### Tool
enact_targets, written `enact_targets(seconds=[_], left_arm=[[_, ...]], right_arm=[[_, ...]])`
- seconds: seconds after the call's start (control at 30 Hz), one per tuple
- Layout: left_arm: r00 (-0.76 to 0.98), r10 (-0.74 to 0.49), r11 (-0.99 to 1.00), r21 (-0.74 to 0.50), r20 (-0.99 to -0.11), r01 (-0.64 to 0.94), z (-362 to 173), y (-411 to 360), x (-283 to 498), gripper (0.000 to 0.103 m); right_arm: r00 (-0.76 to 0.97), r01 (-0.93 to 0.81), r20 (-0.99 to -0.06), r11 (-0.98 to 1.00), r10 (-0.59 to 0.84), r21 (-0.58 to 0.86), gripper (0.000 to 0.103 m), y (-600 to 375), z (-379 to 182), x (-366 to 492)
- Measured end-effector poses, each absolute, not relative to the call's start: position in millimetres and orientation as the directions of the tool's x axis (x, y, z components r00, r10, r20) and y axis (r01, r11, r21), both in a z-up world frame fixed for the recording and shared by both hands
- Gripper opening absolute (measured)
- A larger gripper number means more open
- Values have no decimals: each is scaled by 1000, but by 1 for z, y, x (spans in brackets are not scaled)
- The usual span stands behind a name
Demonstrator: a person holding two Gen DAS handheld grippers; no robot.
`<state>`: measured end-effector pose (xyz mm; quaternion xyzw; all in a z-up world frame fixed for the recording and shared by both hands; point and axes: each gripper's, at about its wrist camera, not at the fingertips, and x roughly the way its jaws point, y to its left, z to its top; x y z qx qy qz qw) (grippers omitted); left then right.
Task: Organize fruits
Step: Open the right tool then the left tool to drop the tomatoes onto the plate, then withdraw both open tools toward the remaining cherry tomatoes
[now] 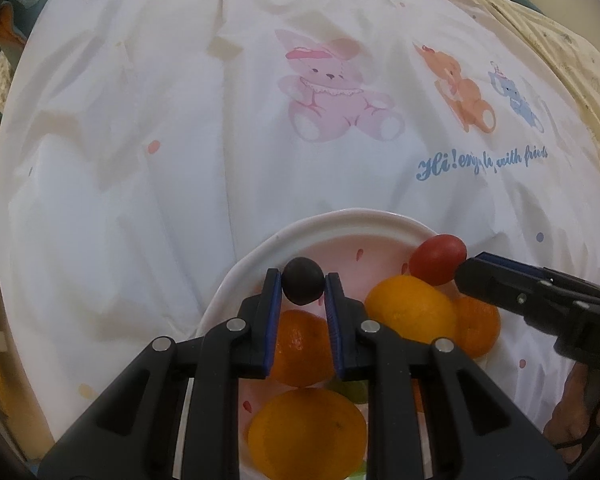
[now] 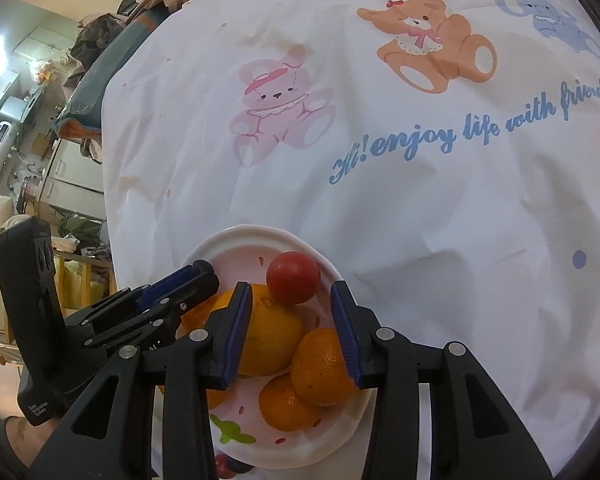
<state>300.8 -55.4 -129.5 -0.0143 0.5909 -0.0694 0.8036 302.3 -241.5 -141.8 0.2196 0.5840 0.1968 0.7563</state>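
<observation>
while the dark grape [image 1: 302,286] sits pinched between the left gripper [image 1: 302,289] pads, it hangs right over the plate [image 1: 236,270], above the oranges. jaws are nearly closed, squeezing just that little fruit. plate already has a red tomato [image 2: 293,277] at the far side, a big orange [image 2: 270,330] under it and smaller ones [image 2: 324,366] beside. right gripper [image 2: 292,300] has its jaws partly open with nothing gripped, the tomato and oranges showing in the gap. my guess on risks: the grape is round and small, so if it drops onto an orange it could bounce and roll off the rim onto the sheet [image 2: 420,200]. also the two grippers are close, so they might bump and knock the tomato, which looks perched pretty loosely on top.
</observation>
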Motion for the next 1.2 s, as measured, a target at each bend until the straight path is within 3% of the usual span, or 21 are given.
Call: enact_targets(seconds=[0.07, 0.1, 0.17, 0.37, 0.5, 1.2], left_arm=[[291, -140, 989, -119, -947, 90, -129, -54, 300, 24], [292, -141, 989, -120, -946, 89, -128, -54, 299, 31], [308, -143, 989, -121, -941, 91, -125, -53, 298, 43], [344, -142, 988, -114, -928, 100, -115, -55, 292, 63], [360, -156, 986, -126, -920, 106, -107, -55, 287, 79], [535, -87, 996, -80, -841, 36, -29, -28, 227, 79]], right_arm=[[247, -34, -797, 827, 551, 561, 55, -243, -141, 302], [249, -31, -797, 827, 551, 562, 61, -243, -140, 302], [258, -34, -795, 827, 549, 561, 62, -245, -137, 302], [320, -21, -775, 822, 545, 570, 79, -258, -124, 303], [335, -9, -769, 818, 544, 575, 80, -264, -121, 303], [432, -116, -722, 827, 541, 551, 80, -267, -59, 240]])
